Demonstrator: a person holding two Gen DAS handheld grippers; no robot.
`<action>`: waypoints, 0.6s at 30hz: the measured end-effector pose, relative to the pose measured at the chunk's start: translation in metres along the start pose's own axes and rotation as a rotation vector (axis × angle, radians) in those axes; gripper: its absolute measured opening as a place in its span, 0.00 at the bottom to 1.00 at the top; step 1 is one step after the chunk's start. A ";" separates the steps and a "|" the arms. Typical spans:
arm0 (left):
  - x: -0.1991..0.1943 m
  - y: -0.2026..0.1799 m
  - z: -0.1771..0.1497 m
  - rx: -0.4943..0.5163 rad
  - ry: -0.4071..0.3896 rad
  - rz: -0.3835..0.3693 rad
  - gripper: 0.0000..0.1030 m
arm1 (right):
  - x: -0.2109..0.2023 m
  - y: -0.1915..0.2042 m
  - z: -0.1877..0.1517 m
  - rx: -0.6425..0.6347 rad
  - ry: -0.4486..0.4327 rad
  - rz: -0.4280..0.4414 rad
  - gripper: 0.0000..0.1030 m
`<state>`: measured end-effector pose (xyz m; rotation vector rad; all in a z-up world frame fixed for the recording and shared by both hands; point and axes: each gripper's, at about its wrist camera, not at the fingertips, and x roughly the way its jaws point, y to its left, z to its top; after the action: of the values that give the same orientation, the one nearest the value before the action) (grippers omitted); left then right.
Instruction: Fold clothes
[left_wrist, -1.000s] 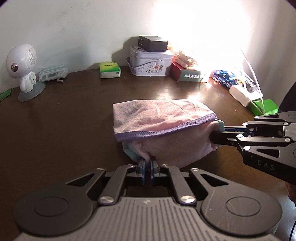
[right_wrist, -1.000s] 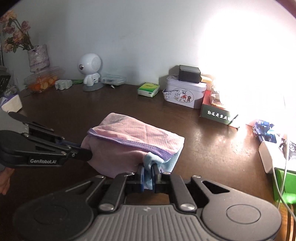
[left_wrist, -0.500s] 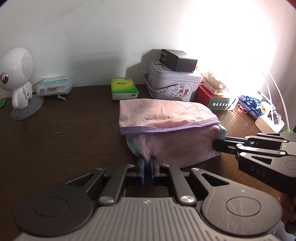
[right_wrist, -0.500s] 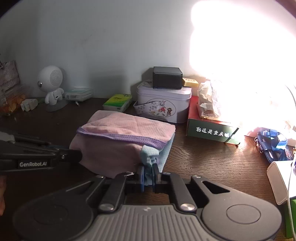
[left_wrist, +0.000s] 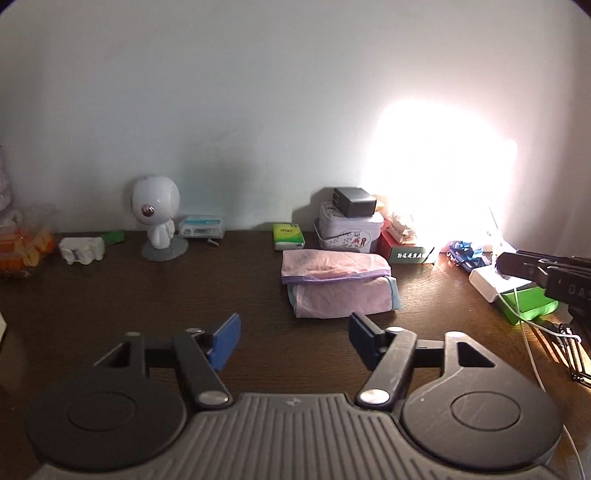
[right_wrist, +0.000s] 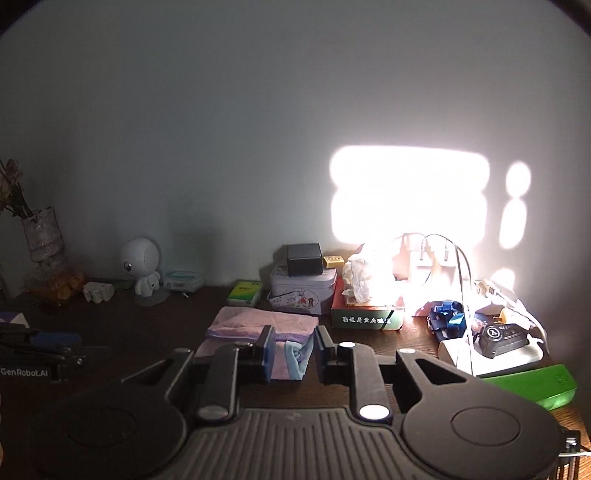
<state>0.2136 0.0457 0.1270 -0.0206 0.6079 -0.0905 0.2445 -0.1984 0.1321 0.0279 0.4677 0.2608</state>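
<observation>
Both tools, left tool (left_wrist: 294, 341) and right tool (right_wrist: 293, 354), hover opening, empty, short of the folded garment (left_wrist: 338, 286).

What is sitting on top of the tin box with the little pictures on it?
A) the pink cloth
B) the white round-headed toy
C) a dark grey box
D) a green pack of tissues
C: a dark grey box rests on the lid of the tin box; the folded pink cloth lies on the table in front of it.
</observation>
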 end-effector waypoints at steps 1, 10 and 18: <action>-0.017 -0.002 -0.005 -0.004 -0.018 0.004 0.84 | -0.019 0.003 0.002 -0.010 -0.010 -0.003 0.31; -0.118 -0.020 -0.094 -0.015 -0.024 0.030 1.00 | -0.162 0.031 -0.061 -0.077 -0.010 -0.031 0.70; -0.142 -0.020 -0.196 -0.033 0.036 0.060 1.00 | -0.199 0.067 -0.178 -0.060 0.064 0.018 0.87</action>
<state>-0.0159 0.0397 0.0479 -0.0333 0.6454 -0.0229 -0.0231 -0.1899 0.0675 -0.0353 0.5230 0.2936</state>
